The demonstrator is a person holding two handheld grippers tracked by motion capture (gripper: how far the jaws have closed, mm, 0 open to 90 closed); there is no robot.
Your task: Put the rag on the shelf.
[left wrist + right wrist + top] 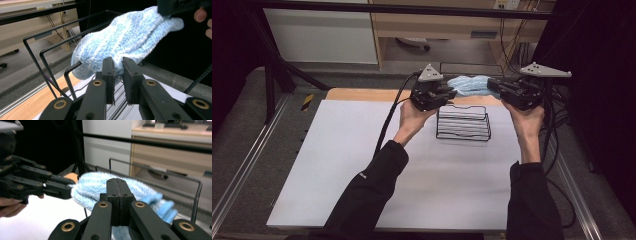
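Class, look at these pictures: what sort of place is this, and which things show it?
Probably a lab recording bench: a white table on metal rails, black curtains around it, cabled handheld grippers, left gripper and right gripper, holding a fuzzy blue sock.

floor: grey carpet [242,125] | wooden cabinet [437,25] | white panel [319,35]

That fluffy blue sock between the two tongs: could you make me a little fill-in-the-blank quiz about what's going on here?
1. The fluffy sock is striped white and ____.
2. It is held up in the air between the left tongs and the ____ tongs.
3. Below it on the white table stands a black ____ rack.
4. The person's sleeves are ____ in colour.

Missing words: blue; right; wire; black
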